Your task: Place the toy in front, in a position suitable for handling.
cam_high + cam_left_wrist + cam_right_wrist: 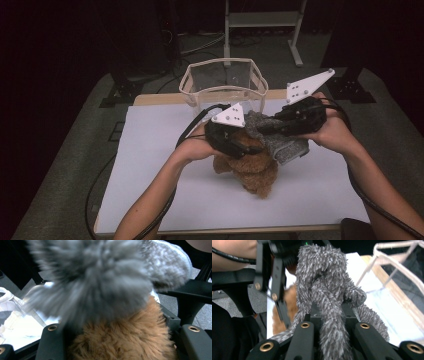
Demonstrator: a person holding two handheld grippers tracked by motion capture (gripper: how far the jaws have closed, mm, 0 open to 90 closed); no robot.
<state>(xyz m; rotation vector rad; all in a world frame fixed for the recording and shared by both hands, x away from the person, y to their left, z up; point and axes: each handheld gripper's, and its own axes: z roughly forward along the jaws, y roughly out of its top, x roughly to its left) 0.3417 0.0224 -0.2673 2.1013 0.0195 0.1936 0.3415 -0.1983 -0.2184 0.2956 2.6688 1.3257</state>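
Note:
A brown teddy bear (257,175) lies on the white table top (160,165). My left gripper (245,147) is shut on its upper part, and brown fur (122,337) fills the gap between the jaws. A grey fuzzy garment (286,146) hangs over the bear's top. My right gripper (267,125) comes in from the right and is shut on that garment (322,282), which bunches up out of its jaws (334,327). Across from it in the right gripper view stands the left gripper (274,277), with a strip of brown bear (288,300) behind it. In the left gripper view the grey fabric (100,277) is blurred and close.
A clear plastic basket (222,82) with a pale rim stands at the table's far edge, just behind both grippers; its rim (397,257) also appears in the right gripper view. Cables trail from both grippers. A metal stand (262,20) is on the floor beyond the table.

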